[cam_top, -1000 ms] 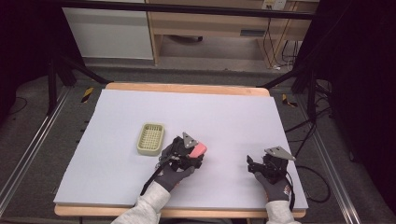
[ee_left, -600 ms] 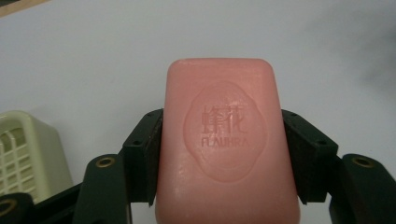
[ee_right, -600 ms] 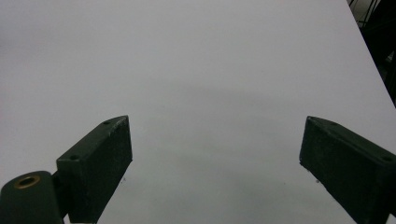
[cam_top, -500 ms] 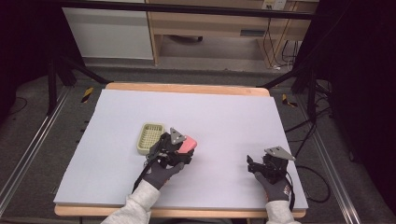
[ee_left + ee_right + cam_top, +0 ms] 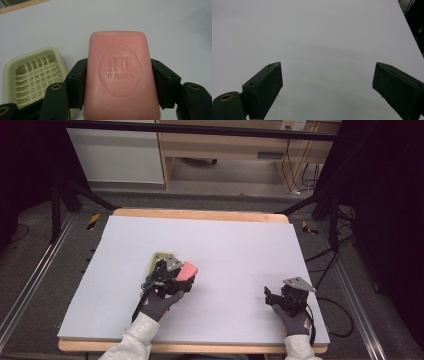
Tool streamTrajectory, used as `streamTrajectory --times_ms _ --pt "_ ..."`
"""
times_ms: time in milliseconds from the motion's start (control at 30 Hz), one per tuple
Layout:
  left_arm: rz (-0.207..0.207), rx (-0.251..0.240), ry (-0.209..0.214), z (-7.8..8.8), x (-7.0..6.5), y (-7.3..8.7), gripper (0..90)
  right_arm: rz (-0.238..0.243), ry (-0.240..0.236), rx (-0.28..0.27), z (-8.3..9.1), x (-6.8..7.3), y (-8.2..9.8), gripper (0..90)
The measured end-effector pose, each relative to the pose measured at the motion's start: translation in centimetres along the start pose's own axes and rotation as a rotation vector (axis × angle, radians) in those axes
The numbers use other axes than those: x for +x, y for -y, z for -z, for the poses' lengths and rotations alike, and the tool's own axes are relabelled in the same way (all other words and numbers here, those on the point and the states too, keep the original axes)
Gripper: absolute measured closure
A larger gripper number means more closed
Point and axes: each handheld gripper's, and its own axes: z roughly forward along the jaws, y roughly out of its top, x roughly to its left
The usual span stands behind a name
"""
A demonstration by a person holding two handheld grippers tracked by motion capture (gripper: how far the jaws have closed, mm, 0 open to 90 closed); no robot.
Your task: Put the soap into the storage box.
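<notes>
Clearly pink, the soap bar point(image 5: 121, 75) (stamped FLAUHRA) has rounded corners.

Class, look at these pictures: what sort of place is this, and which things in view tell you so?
Probably a lab or recording workspace, not a bathroom. A bare white table stands inside a dark metal frame, loose cables hang behind, and gloved hands work claws: the left claw grips a pink soap bar.

Pink soap bar point(image 5: 121, 75) with embossed lettering; pale green soap dish point(image 5: 32, 72) with grid-patterned floor; lavender-grey bench point(image 5: 240, 245); black fingers point(image 5: 264, 87).
</notes>
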Motion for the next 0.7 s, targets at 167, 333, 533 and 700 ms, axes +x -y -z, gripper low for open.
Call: streamTrajectory --times_ms 167,333,533,700 --pt "0.031 -0.016 -0.017 0.4 1.2 0.2 37.0 0.002 -0.003 -0.002 0.1 0.1 0.0 9.6" --pt "0.050 -0.018 -0.034 0.4 1.9 0.4 36.9 0.003 -0.004 -0.003 0.0 0.1 0.0 9.6" --pt "0.075 -0.030 -0.052 0.6 3.0 0.4 37.0 0.010 -0.003 -0.003 0.0 0.2 0.0 9.6" --pt "0.095 -0.041 -0.065 0.8 3.8 0.3 37.0 0.010 -0.003 0.002 0.0 0.2 0.0 9.5"
